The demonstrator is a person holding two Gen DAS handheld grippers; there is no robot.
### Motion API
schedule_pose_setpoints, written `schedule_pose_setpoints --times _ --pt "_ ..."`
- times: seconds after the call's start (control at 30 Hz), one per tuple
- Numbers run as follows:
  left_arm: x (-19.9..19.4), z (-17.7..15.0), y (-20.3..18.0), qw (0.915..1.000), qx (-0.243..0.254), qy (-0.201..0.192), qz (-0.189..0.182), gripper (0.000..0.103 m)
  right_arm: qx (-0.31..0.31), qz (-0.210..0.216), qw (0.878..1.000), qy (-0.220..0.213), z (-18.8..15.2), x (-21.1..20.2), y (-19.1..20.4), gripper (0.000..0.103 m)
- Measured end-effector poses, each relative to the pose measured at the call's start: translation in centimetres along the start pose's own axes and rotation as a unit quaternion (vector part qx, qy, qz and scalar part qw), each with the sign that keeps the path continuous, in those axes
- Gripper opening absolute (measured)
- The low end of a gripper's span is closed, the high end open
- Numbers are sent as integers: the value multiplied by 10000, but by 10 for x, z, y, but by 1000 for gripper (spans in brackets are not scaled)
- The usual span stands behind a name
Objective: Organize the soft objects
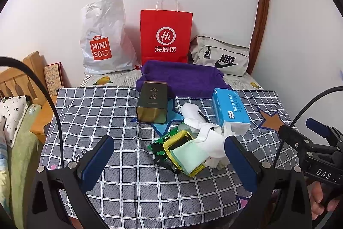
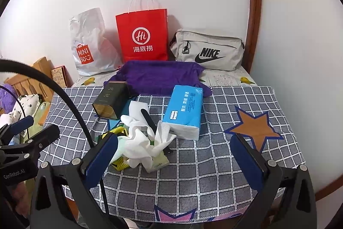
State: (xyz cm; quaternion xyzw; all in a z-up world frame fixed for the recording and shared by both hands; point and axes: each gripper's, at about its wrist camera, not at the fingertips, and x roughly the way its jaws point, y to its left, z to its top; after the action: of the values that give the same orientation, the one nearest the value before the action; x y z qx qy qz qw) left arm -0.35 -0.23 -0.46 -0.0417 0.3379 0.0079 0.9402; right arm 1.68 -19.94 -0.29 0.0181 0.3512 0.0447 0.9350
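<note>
A heap of soft things lies mid-table: a crumpled white cloth (image 1: 211, 141) (image 2: 139, 143), a pale green cloth (image 1: 188, 156) on a yellow mesh pouch (image 1: 175, 143), and a green packet (image 1: 164, 138). A blue tissue pack (image 1: 229, 108) (image 2: 184, 111) lies beside it, with a purple towel (image 1: 182, 76) (image 2: 158, 74) behind. My left gripper (image 1: 169, 156) is open, low over the near side of the heap. My right gripper (image 2: 173, 153) is also open, to the right of the heap, holding nothing.
A dark tea tin (image 1: 152, 102) (image 2: 111, 100) lies left of the heap. Against the wall stand a white Miniso bag (image 1: 103, 38), a red paper bag (image 1: 166, 35) and a grey Nike pouch (image 1: 220, 55). The checked tablecloth (image 1: 96, 113) covers the table; a wooden bed frame (image 1: 19, 76) is left.
</note>
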Motion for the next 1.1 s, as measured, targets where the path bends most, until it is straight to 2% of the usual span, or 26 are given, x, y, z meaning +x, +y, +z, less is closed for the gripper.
schedule_pose_setpoints --times 1.1 --pt "-4 -1 -9 9999 93 -18 51 103 36 94 9999 -20 -2 -1 1 103"
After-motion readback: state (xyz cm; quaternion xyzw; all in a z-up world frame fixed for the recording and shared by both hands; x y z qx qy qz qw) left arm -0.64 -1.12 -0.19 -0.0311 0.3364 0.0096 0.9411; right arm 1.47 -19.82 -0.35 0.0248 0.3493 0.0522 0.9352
